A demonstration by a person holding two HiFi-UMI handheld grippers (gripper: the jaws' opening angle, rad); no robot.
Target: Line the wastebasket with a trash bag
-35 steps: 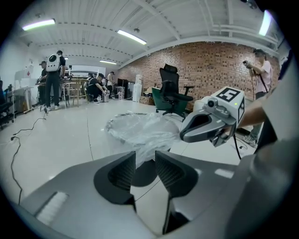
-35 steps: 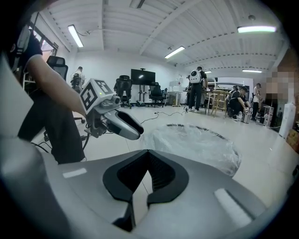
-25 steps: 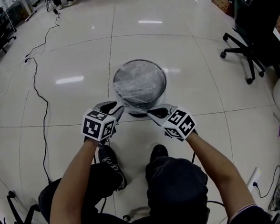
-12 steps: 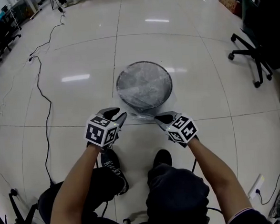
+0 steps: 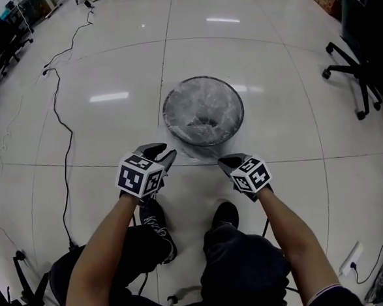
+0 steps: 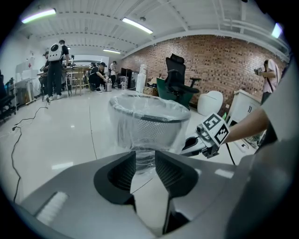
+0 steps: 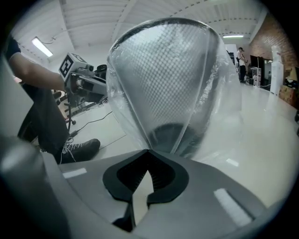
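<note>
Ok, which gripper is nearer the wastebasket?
Right. The right gripper is close beside the wastebasket, shut on the trash bag; the left gripper is open, farther back at its near-left.

I see the mesh wastebasket (image 5: pixel 207 136) upright just ahead of both jaws, a clear trash bag (image 5: pixel 201 97) draped over its rim, the skirt drawn taut to my right jaws.

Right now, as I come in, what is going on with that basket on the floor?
A seated person holds a gripper in each hand, close to a mesh wastebasket on the floor. A clear trash bag already lines it and drapes over the rim. The right gripper is shut, seemingly pinching the bag's loose film on the near side. The left gripper has its jaws apart, pointed at the basket's base, gripping nothing.
</note>
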